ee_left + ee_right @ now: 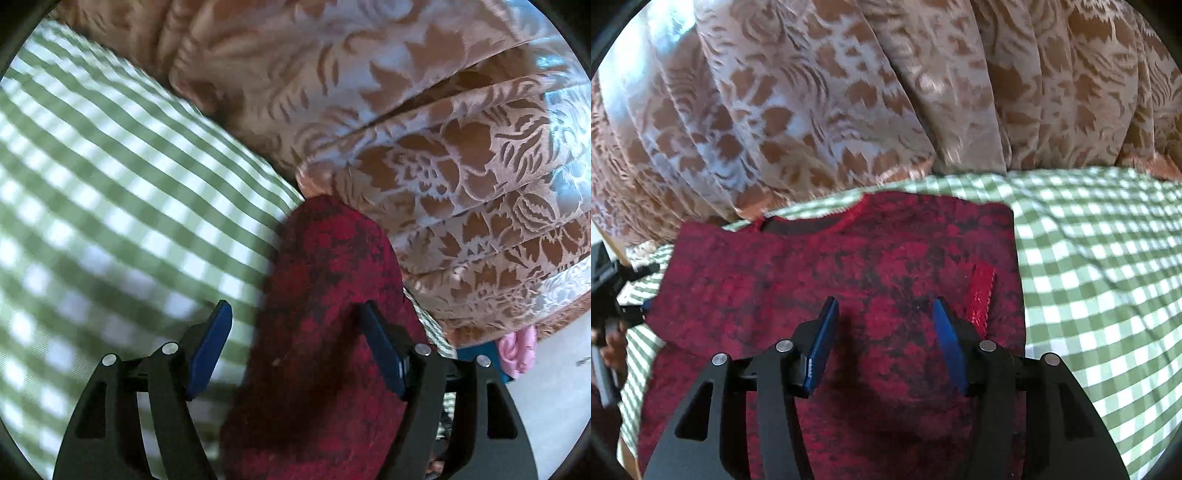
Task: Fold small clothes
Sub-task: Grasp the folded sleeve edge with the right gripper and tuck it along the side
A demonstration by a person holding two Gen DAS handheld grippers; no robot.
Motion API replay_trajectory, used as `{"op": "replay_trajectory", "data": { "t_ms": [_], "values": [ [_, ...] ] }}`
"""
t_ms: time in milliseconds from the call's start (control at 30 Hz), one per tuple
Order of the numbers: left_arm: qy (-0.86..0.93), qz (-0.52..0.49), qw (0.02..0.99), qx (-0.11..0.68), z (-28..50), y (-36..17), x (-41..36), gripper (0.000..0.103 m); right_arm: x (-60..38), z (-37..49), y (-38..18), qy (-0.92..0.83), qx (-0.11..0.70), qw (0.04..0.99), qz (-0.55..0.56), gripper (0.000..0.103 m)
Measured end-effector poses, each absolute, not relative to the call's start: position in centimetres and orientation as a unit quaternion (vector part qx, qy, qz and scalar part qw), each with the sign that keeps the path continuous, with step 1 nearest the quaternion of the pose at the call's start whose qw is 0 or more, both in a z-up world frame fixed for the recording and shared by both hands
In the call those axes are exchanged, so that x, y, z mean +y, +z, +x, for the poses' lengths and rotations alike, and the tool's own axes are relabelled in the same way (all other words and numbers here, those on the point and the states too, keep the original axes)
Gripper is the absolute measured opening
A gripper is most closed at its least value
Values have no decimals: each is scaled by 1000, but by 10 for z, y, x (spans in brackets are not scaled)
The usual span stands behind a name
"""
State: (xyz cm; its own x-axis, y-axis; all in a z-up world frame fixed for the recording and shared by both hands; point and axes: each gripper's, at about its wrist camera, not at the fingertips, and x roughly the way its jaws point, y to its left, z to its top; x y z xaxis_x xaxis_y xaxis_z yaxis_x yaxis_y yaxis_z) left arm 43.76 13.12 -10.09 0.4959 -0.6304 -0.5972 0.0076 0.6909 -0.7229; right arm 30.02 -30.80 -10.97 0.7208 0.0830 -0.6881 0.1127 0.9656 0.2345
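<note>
A small red top with dark blotches [849,266] lies flat on the green-and-white checked cloth [1089,277]. Its neckline [812,223] points toward the curtain, and a shiny red strip [980,295] shows on its right part. My right gripper [885,302] hovers over the middle of the top, open, with nothing pinched between its blue pads. In the left wrist view the same top [325,295] runs as a long rounded fold. My left gripper [295,312] is open astride it, with the left pad [212,347] over the checked cloth [110,184].
A brown floral curtain [849,92] hangs in folds right behind the cloth's far edge, seen too as the curtain [424,129]. Pink fabric [517,350] and a blue item [476,354] lie below it on a pale floor. A hand on a black device [609,295] shows at the left edge.
</note>
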Motion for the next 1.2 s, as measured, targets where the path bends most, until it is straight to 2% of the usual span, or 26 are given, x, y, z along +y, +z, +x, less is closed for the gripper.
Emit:
{"op": "replay_trajectory", "data": {
  "t_ms": [33,67,100,200,267,333,400,500,633,733,867,933,967,1200],
  "values": [
    [-203,-340,794,461,441,-103,128,64,-308,300,-114,-7,372,919,133,52],
    [-216,-337,792,461,442,-103,122,38,-308,299,-115,-8,370,919,132,52],
    [-215,-311,805,458,440,-97,113,30,-308,298,-117,-7,368,921,130,53],
    [-201,-252,852,414,419,-76,100,23,-307,299,-116,-6,369,920,129,56],
    [-167,-182,883,400,407,-69,87,23,-305,302,-117,-7,373,920,121,57],
    [-111,-102,894,422,410,-86,69,24,-299,306,-119,-14,379,920,104,58],
    [-89,-79,898,424,416,-102,62,38,-292,309,-122,-18,381,921,83,59],
    [-54,-97,902,418,419,-93,63,46,-290,311,-124,-23,382,921,71,59],
    [-8,-42,932,361,387,-66,53,44,-293,311,-124,-21,381,921,76,59],
    [-37,-13,950,310,357,-48,37,44,-292,311,-124,-21,381,921,76,59],
    [-76,62,934,343,361,-72,-4,43,-292,311,-125,-24,382,921,72,60],
    [-69,48,919,385,383,-96,-6,44,-292,313,-125,-25,383,921,70,60],
    [-71,29,922,380,386,-103,-1,44,-292,314,-126,-25,384,920,70,61],
    [-61,-5,930,364,362,-82,11,44,-294,314,-128,-23,381,921,77,61]
  ]
}}
